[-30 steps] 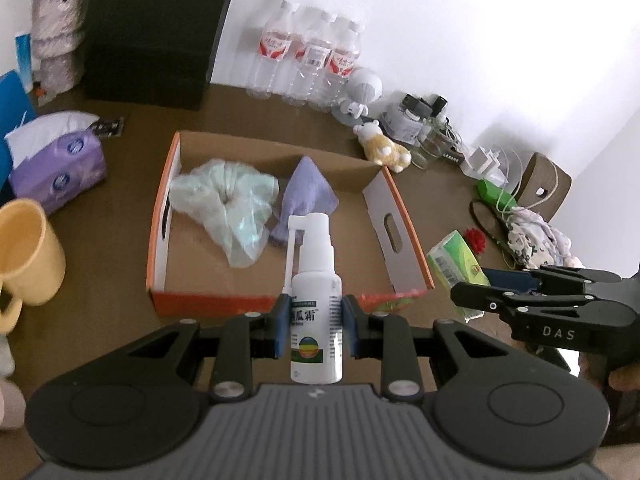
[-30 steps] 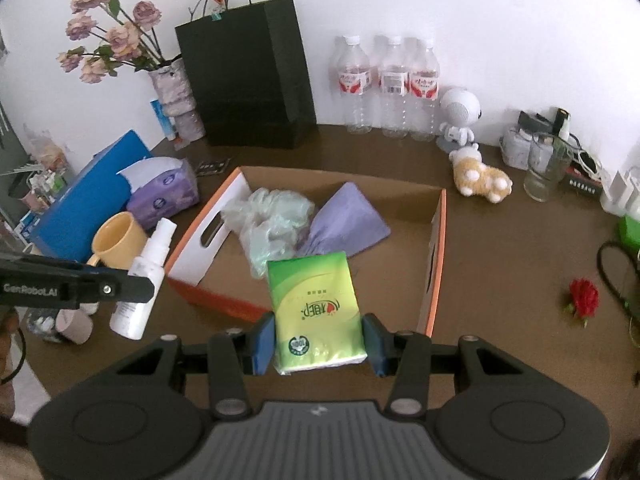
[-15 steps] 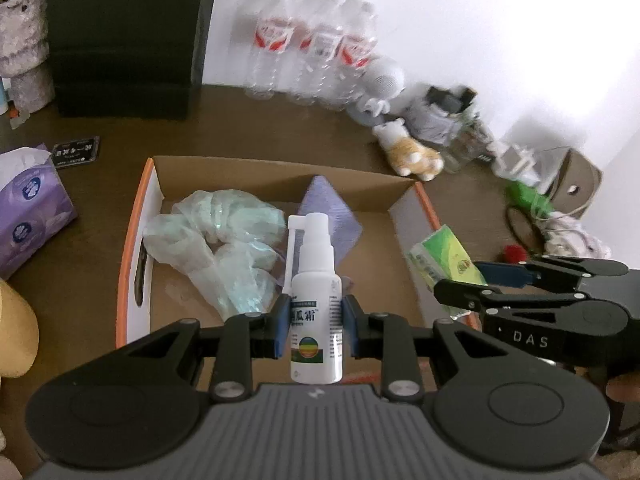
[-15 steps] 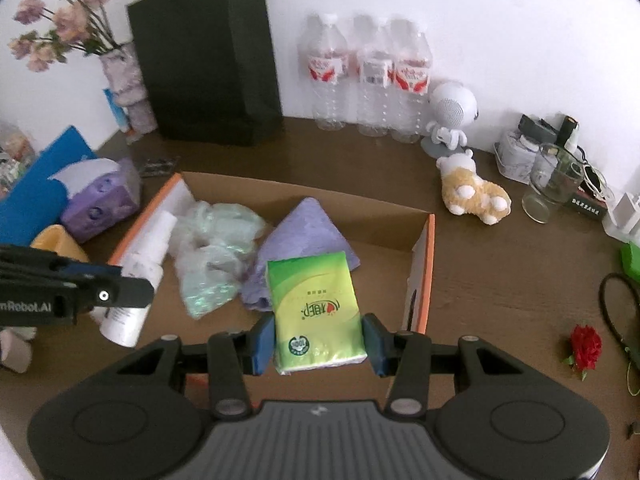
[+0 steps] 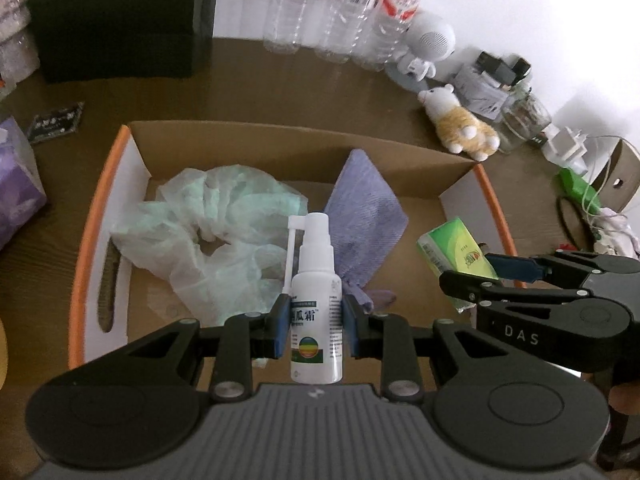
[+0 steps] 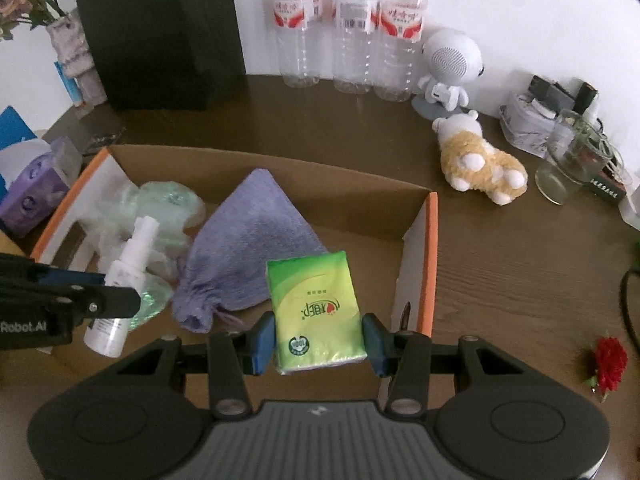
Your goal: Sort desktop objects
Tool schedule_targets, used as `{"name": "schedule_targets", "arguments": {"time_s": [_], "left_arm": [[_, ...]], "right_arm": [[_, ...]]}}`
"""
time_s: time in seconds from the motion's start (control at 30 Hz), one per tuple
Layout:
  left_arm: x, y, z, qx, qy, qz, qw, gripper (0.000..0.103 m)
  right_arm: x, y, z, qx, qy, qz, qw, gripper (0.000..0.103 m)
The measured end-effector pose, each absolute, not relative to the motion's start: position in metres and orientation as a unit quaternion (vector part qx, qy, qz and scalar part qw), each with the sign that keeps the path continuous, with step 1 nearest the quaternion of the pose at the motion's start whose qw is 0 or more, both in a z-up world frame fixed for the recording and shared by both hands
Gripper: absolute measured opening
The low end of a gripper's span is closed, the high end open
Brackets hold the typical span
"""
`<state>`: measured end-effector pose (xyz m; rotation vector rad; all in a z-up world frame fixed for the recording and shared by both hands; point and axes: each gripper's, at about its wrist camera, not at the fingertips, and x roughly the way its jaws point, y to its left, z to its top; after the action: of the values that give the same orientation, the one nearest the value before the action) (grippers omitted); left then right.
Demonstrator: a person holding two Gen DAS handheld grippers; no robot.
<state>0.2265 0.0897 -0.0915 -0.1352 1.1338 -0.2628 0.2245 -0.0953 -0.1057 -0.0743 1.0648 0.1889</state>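
Observation:
My left gripper (image 5: 316,328) is shut on a white spray bottle (image 5: 316,320) and holds it upright over the near part of the cardboard box (image 5: 280,140). The bottle also shows in the right wrist view (image 6: 120,292). My right gripper (image 6: 318,340) is shut on a green tissue pack (image 6: 314,312) and holds it over the box's right part; the pack also shows in the left wrist view (image 5: 456,252). Inside the box lie a pale green crumpled bag (image 5: 216,232) and a purple cloth (image 5: 364,216).
Three water bottles (image 6: 348,24), a black bag (image 6: 160,32), a white robot toy (image 6: 448,64), a plush toy (image 6: 480,160) and a glass jar (image 6: 568,160) stand behind the box. A purple tissue pack (image 6: 32,188) lies left, a red flower (image 6: 608,360) right.
Both grippers have moved forward with their objects, from the box's near edge to over its inside. The box and its contents look closer now.

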Motion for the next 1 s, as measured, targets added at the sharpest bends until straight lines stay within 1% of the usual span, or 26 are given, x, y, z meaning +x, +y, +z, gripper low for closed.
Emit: {"name": "schedule_targets", "arguments": {"time_s": [0.23,0.5,0.83,0.9,0.93,0.97,1.0], "left_arm": [[0.242,0.086,-0.110,-0.061,0.550,-0.117,0.824,0.027],[0.251,0.082,-0.122,-0.052,0.554,-0.104,0.824,0.028],[0.253,0.085,-0.122,-0.063,0.555,-0.102,0.823,0.028],[0.252,0.085,-0.119,-0.064,0.550,-0.104,0.826,0.035],[0.252,0.086,-0.117,-0.065,0.547,-0.103,0.828,0.042],[0.252,0.086,-0.114,-0.066,0.545,-0.102,0.829,0.045],[0.252,0.086,-0.113,-0.067,0.543,-0.103,0.831,0.045]], "right_arm": [[0.241,-0.099,-0.126,-0.035,0.524,0.090,0.846,0.045],[0.253,-0.091,-0.133,-0.052,0.518,0.094,0.848,0.045],[0.257,-0.083,-0.137,-0.067,0.523,0.097,0.844,0.046],[0.256,-0.082,-0.137,-0.070,0.526,0.099,0.842,0.048],[0.256,-0.082,-0.137,-0.069,0.526,0.100,0.842,0.048],[0.256,-0.082,-0.136,-0.066,0.526,0.100,0.842,0.048],[0.255,-0.083,-0.136,-0.064,0.526,0.100,0.842,0.048]]}}
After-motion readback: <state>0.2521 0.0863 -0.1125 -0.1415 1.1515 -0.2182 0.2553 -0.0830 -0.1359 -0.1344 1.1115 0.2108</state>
